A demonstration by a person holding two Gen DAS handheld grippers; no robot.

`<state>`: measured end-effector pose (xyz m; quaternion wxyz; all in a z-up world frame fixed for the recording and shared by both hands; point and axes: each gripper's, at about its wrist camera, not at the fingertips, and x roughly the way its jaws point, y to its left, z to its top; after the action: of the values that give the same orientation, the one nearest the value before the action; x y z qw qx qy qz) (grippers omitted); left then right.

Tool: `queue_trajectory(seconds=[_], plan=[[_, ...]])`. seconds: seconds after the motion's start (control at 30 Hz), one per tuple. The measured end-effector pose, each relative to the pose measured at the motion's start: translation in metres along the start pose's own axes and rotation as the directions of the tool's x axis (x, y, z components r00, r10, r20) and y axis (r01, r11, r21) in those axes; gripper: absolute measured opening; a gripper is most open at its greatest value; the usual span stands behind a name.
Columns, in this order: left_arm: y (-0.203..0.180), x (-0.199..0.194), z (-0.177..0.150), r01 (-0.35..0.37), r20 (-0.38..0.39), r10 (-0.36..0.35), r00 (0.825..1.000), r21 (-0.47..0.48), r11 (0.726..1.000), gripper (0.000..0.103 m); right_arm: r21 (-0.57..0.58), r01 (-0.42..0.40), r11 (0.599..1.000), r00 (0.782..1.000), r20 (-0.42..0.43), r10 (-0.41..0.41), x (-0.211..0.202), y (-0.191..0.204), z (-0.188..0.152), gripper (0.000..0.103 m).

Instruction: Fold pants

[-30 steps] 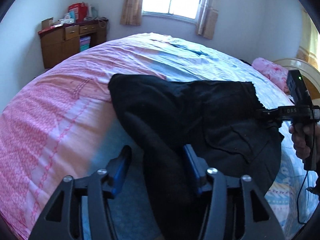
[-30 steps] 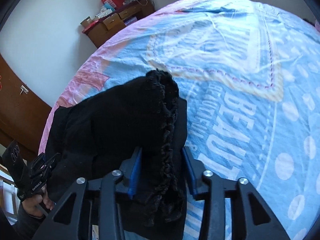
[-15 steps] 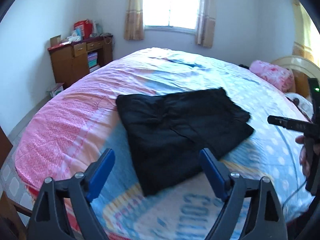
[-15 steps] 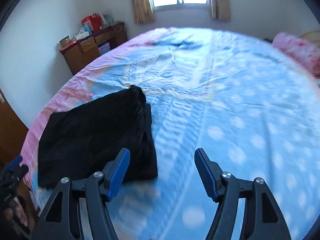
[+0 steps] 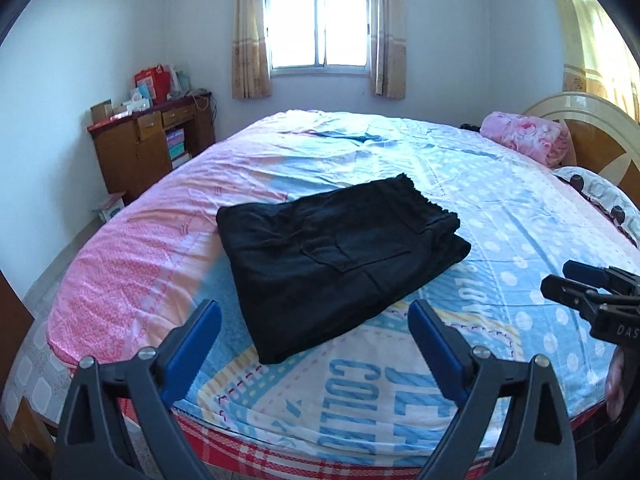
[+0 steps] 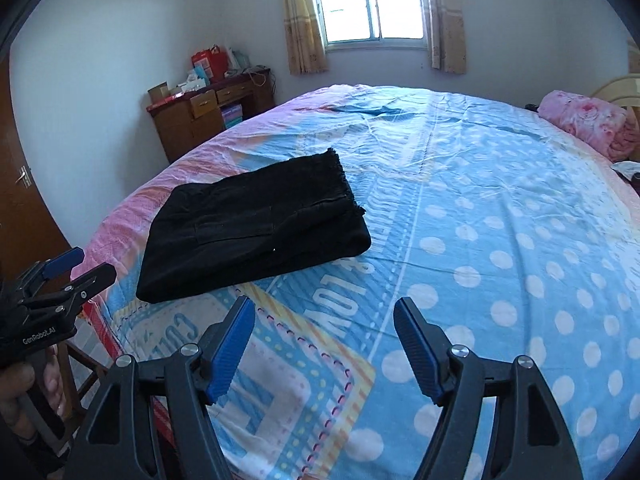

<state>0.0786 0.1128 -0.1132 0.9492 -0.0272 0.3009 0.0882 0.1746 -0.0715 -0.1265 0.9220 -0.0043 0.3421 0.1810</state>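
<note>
The black pants [image 5: 340, 256] lie folded into a flat rectangle on the bed [image 5: 500, 220], near its left front corner, with a back pocket facing up. My left gripper [image 5: 314, 312] hovers above the bed's front edge, short of the pants, and its jaws are opening with nothing between them. In the right wrist view the pants [image 6: 256, 228] lie ahead to the left. My right gripper [image 6: 324, 306] stands open and empty over the blue dotted sheet. Each gripper also shows in the other's view: the right gripper [image 5: 580, 284] at the right edge, the left gripper [image 6: 60, 276] at the left edge, held by a hand.
A rolled pink floral blanket [image 5: 528, 140] lies at the bed's far right by the headboard [image 5: 592, 128]. A wooden desk [image 5: 148, 140] with boxes stands in the left corner under the window. A brown door [image 6: 24, 200] is at the left.
Both grippers let go of the pants, opened and drew back and up from the bed. The pants now lie folded flat on the sheet.
</note>
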Motion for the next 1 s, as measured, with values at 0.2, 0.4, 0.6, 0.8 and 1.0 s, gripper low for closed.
queue_trajectory(seconds=[0.2,0.4,0.6,0.8,1.0], plan=[[-0.003,-0.008,0.003,0.006,0.021,-0.006,1.000,0.001,1.000,0.097,-0.014,0.000,1.000,1.000,0.026,0.000,-0.017,0.011,-0.003,0.074],[-0.003,-0.010,0.003,0.002,0.027,-0.002,1.000,-0.002,1.000,0.097,-0.035,0.000,0.999,0.999,0.049,0.001,-0.031,0.020,-0.006,0.074],[-0.004,-0.014,0.005,0.000,0.032,0.000,0.999,-0.003,1.000,0.099,-0.040,0.000,0.999,0.998,0.063,0.003,-0.040,0.023,-0.008,0.074],[-0.005,-0.017,0.006,0.002,0.041,-0.002,0.999,0.001,1.000,0.099,-0.049,-0.005,0.999,0.998,0.070,0.008,-0.047,0.027,-0.010,0.075],[-0.006,-0.022,0.008,0.001,0.052,-0.001,0.999,0.000,1.000,0.099,-0.052,-0.005,0.999,0.997,0.079,0.009,-0.053,0.030,-0.010,0.075]])
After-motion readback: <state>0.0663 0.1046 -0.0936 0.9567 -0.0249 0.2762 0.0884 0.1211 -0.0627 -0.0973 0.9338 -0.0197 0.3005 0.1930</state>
